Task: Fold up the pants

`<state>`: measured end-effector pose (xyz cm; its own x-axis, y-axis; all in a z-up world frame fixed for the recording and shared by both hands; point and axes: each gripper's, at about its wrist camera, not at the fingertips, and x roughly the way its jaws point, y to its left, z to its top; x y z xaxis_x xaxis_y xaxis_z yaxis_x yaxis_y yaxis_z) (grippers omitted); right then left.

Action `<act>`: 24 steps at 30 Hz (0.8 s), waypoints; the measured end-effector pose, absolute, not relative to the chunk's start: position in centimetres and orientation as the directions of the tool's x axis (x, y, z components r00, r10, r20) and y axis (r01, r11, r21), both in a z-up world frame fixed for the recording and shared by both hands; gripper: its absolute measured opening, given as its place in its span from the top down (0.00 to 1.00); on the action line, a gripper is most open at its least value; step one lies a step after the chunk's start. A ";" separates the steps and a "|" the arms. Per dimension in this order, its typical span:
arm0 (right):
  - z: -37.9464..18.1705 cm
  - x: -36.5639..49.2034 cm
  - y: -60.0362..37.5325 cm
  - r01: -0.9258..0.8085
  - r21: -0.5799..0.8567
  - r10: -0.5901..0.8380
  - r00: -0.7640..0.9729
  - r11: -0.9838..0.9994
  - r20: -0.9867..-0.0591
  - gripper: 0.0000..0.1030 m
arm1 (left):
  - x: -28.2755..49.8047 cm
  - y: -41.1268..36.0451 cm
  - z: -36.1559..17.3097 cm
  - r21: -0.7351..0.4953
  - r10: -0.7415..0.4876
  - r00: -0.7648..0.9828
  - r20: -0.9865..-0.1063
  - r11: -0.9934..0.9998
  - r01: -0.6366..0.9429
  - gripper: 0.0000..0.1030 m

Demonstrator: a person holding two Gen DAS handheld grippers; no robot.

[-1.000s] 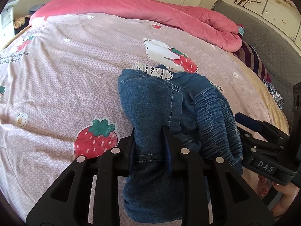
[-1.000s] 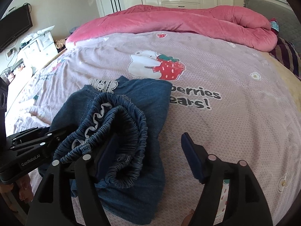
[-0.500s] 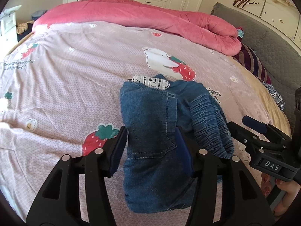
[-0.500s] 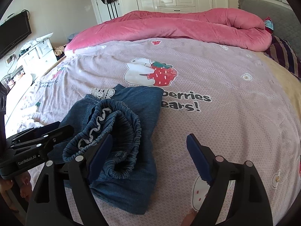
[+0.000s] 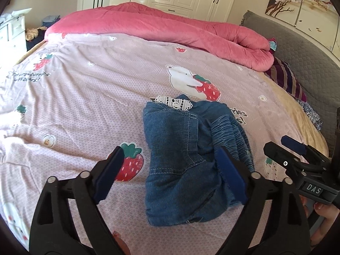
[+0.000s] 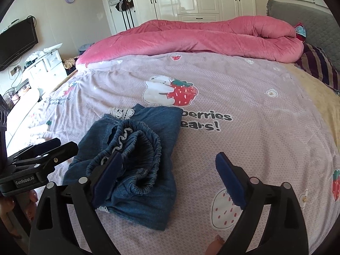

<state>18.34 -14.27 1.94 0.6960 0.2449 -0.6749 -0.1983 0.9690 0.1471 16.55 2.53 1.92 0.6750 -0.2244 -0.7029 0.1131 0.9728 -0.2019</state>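
Both sets of tongs let go and lift off compared with a second ago: then the left tongs (image 5: 167, 172) pinched the near denim edge, and now their jaws are spreading wider with nothing pressed between the pads, the cloth only lying below the gap. Right tongs (image 6: 167, 178) are opening too, already wide, and empty; their left pad hangs over the gathered waistband without gripping it.

Pants (image 5: 191, 159) sit folded into a compact bundle on the bed sheet (image 5: 74, 97), just this side of the printed bear. White lace trim pokes out at the bundle's twelve o'clock end, and the elastic waistband is heaped on top toward three o'clock in the left view.

Now the key relation: from the left tongs the bundle lies dead ahead at twelve o'clock, its long axis running near to far, straight along the line of the fingers. From the right tongs it lies off at about ten o'clock. So the left hand looks the nearer and better lined up for any tidying. My read: the fold is essentially finished, though that puffy waistband could spring open.
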 end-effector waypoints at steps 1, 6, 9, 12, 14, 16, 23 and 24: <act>2.1 18.1 -14.3 -0.201 0.146 0.246 0.699 0.969 -0.671 0.10 | 16.4 2.6 2.1 -0.200 -0.222 0.678 -0.701 0.973 0.112 0.16; 2.8 16.6 -14.6 -0.213 0.152 0.259 0.708 0.965 -0.657 0.08 | 15.2 3.2 2.6 -0.199 -0.212 0.690 -0.693 0.975 0.099 0.10; 3.1 15.3 -14.6 -0.227 0.147 0.267 0.713 0.963 -0.648 0.06 | 14.0 3.5 2.6 -0.193 -0.201 0.692 -0.693 0.977 0.091 0.09; 3.4 13.9 -14.7 -0.242 0.149 0.280 0.717 0.959 -0.638 0.05 | 12.5 3.9 2.2 -0.180 -0.185 0.689 -0.701 0.980 0.081 0.09; 3.4 12.9 -14.8 -0.251 0.151 0.288 0.716 0.956 -0.635 0.05 | 11.6 4.1 1.8 -0.171 -0.177 0.685 -0.707 0.982 0.077 0.09; 3.3 12.0 -14.7 -0.258 0.145 0.290 0.716 0.955 -0.635 0.05 | 10.5 4.3 1.4 -0.168 -0.169 0.682 -0.712 0.983 0.068 0.09; 2.1 9.6 -14.3 -0.264 0.139 0.289 0.699 0.954 -0.654 0.05 | 7.1 4.4 -0.1 -0.157 -0.148 0.673 -0.725 0.986 0.049 0.09; 1.8 9.3 -14.3 -0.263 0.140 0.288 0.696 0.955 -0.658 0.05 | 6.7 4.4 -0.3 -0.154 -0.145 0.671 -0.727 0.987 0.046 0.09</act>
